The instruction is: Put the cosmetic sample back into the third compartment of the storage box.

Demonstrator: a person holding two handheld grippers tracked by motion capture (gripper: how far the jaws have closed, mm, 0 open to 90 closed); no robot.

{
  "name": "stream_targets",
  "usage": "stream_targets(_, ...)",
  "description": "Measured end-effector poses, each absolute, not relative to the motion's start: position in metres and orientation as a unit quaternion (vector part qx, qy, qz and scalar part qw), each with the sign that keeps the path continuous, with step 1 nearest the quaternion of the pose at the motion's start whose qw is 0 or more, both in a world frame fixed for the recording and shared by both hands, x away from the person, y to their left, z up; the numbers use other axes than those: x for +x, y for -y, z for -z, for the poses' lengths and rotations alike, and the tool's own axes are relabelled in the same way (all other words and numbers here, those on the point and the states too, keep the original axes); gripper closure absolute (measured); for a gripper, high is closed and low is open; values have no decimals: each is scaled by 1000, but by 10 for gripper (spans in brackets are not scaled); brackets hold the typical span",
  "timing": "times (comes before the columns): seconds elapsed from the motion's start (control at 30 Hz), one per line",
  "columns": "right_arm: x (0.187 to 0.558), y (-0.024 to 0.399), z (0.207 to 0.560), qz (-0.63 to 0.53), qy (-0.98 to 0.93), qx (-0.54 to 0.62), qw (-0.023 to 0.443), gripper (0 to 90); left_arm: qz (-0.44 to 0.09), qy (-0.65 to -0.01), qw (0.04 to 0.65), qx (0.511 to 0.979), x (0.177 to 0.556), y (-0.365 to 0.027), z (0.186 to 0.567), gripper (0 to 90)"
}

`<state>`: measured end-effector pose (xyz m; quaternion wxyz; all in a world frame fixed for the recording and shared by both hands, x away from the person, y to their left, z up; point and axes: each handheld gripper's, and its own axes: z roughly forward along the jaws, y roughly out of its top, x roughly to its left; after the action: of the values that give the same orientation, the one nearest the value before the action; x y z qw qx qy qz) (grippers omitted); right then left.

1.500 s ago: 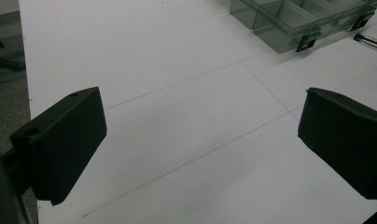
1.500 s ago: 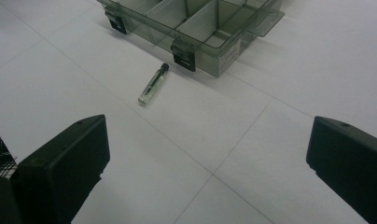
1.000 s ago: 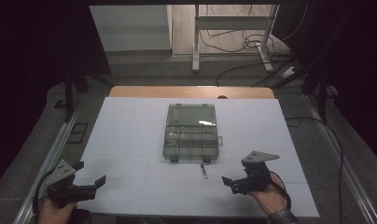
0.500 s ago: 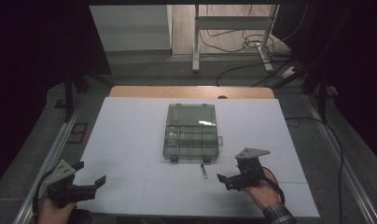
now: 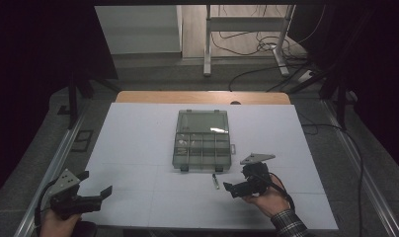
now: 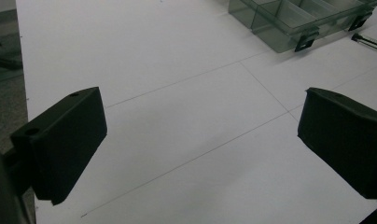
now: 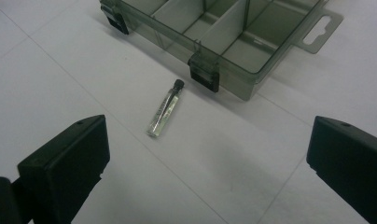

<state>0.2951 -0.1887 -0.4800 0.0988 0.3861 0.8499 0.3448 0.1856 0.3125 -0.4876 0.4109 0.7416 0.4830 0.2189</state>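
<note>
A smoky clear compartment box (image 5: 202, 140) lies open at the table's middle, lid folded back. A small glass vial with a black cap (image 5: 216, 180) lies on the white table just in front of the box's near right latch. My right gripper (image 5: 236, 180) hovers just right of the vial, open and holding nothing. In the right gripper view the vial (image 7: 164, 109) lies ahead between the wide-apart jaws of that gripper (image 7: 205, 168), with the box (image 7: 214, 28) behind it. My left gripper (image 5: 95, 183) stands open at the near left corner, its jaws (image 6: 200, 149) over bare table.
The white table top (image 5: 138, 143) has thin seam lines and a wooden strip along its far edge. The box's corner (image 6: 289, 23) lies far ahead in the left gripper view. Metal rails run along both sides. Cables and a stand's legs lie on the floor beyond.
My right gripper has moved left and slightly forward, closer to the vial. The left gripper has stayed put.
</note>
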Motion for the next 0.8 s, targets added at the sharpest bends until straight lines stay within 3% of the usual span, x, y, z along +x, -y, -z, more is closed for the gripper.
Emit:
stream_targets(0.3,301,179,482,-325,-857,388,100,90,-219,-482,410,742,186,-312,488,16)
stream_targets(0.57,306,171,484,-311,-871,372,78,318,-218,-480,409,745,186,-312,488,18)
stream_targets(0.8,313,158,491,-302,-884,351,57,458,-219,-480,409,745,186,-312,488,19)
